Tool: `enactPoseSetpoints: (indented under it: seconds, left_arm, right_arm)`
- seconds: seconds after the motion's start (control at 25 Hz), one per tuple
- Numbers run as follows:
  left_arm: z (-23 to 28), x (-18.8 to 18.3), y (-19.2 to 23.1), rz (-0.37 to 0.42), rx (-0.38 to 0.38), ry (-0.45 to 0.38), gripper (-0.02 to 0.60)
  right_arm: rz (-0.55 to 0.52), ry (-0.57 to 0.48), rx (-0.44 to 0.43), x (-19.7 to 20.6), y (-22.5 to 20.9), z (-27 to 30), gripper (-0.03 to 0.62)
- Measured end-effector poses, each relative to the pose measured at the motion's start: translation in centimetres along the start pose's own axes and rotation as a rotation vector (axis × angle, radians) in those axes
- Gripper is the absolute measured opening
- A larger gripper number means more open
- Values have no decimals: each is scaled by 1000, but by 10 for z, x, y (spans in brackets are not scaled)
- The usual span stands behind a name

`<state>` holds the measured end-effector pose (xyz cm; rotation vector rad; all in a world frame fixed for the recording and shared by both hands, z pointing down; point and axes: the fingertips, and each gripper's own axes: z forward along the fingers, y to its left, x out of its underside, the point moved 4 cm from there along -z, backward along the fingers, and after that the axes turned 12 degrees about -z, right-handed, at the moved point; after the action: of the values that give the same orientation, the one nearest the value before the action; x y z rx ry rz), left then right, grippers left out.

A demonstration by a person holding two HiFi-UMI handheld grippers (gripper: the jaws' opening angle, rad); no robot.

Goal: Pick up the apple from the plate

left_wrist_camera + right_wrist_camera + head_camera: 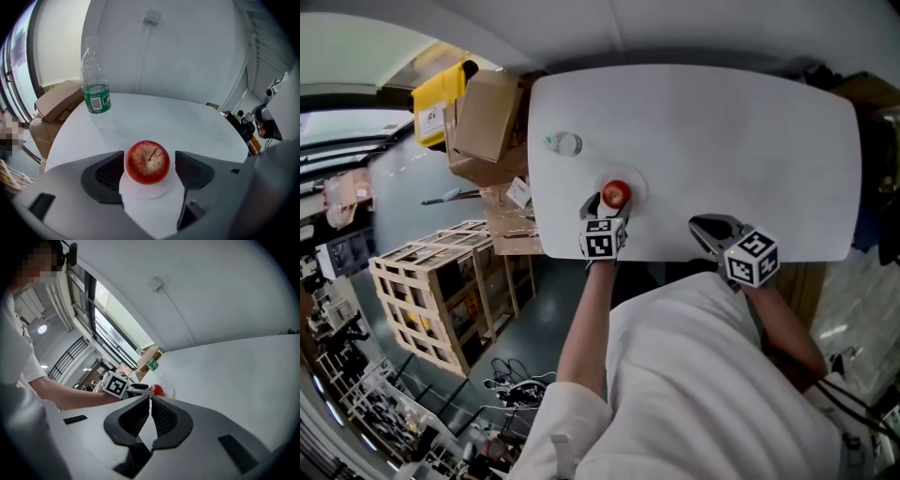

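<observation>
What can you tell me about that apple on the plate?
The apple is round, glossy red with pale speckles around a thin brown stem. It sits whole, stem up, on a small white plate on the white table. The left gripper holds its open jaws on either side of it, with a gap showing at one jaw, so it is not clamped.

Apple [147, 161]: red, with a pale yellow speckled patch. Plate [143, 190]: white. Table [722, 141]: white. Bottle [95, 89]: clear, green label. Cardboard box [487, 117]: brown.
</observation>
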<state>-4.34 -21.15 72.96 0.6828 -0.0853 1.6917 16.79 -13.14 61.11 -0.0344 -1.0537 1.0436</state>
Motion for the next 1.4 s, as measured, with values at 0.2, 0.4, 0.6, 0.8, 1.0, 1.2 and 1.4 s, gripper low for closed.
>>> enactPoseSetpoints:
  seconds: [0.2, 0.4, 0.6, 0.8, 1.0, 1.2, 1.4]
  left_arm:
    - [11, 8, 4, 0, -39, 41, 351]
    - [12, 9, 3, -9, -41, 43, 331]
    - [8, 5, 3, -39, -12, 27, 328]
    - [-7, 3, -1, -54, 6, 4, 328]
    - [-28, 1, -9, -66, 35, -29, 328]
    - [-60, -3, -10, -74, 62, -77, 327]
    - [-90, 3, -5, -89, 81, -130, 327]
  right_arm:
    - [7, 7, -3, 5, -4, -2, 38]
    - [14, 10, 1, 10, -7, -6, 38]
    - [11, 14, -7, 9, -6, -5, 38]
    - [-12, 23, -27, 6, -1, -3, 38]
    - [-39, 27, -50, 3, 7, 1, 38]
    - [-75, 33, -71, -2, 20, 10, 38]
    - [-102, 14, -71, -7, 40, 18, 38]
